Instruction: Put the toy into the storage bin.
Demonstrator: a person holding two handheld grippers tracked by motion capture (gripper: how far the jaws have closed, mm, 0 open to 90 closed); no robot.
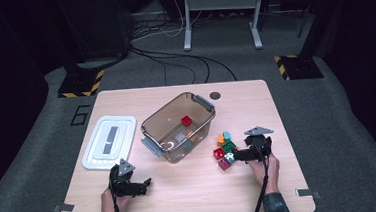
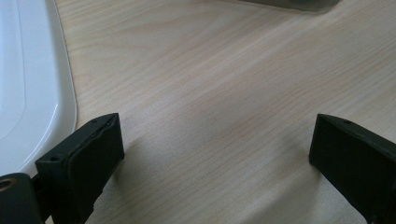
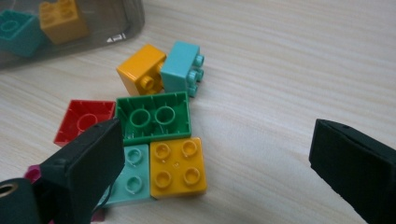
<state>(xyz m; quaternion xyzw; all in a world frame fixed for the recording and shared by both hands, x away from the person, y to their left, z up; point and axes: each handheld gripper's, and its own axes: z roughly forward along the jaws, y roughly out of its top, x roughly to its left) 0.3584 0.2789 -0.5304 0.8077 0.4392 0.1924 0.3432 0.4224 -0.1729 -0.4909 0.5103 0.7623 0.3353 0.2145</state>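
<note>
Bricks: a loose cluster of toy bricks (image 1: 225, 150) lies on the surface just right of the bin, directly ahead of the right tongs.
Nearest bricks: in the right gripper view a yellow four-stud brick (image 3: 177, 167) sits studs up, touching a pale green brick (image 3: 132, 179) on its left and a green brick (image 3: 153, 116) turned hollow side up behind it.
Others in cluster: a red brick (image 3: 85, 120), also hollow side up, lies beside the green one; an orange brick (image 3: 141, 69) and a turquoise brick (image 3: 180, 66) lie on their sides, touching each other, at the far end; a sliver of magenta brick (image 3: 31, 173) peeps out behind the left jaw.
Right tongs (image 1: 238, 155): jaws spread wide, holding nothing, low over the near edge of the cluster; one jaw overlaps the pale green brick in its own view.
Bin: a clear grey-tinted bin (image 1: 178, 126) with grey handles stands mid-surface, lid off.
Bin contents: a red brick (image 1: 186, 120) toward the far side, with a greyish piece and a small orange one nearer; through the wall the right gripper view shows a teal brick (image 3: 17, 30) and a yellow brick (image 3: 63, 18) inside.
Lid: a white lid (image 1: 109, 141) lies flat left of the bin, apart from it.
Left tongs (image 1: 142, 184): jaws wide apart and empty, resting over bare surface (image 2: 210, 93) just beside the lid's near corner.
</note>
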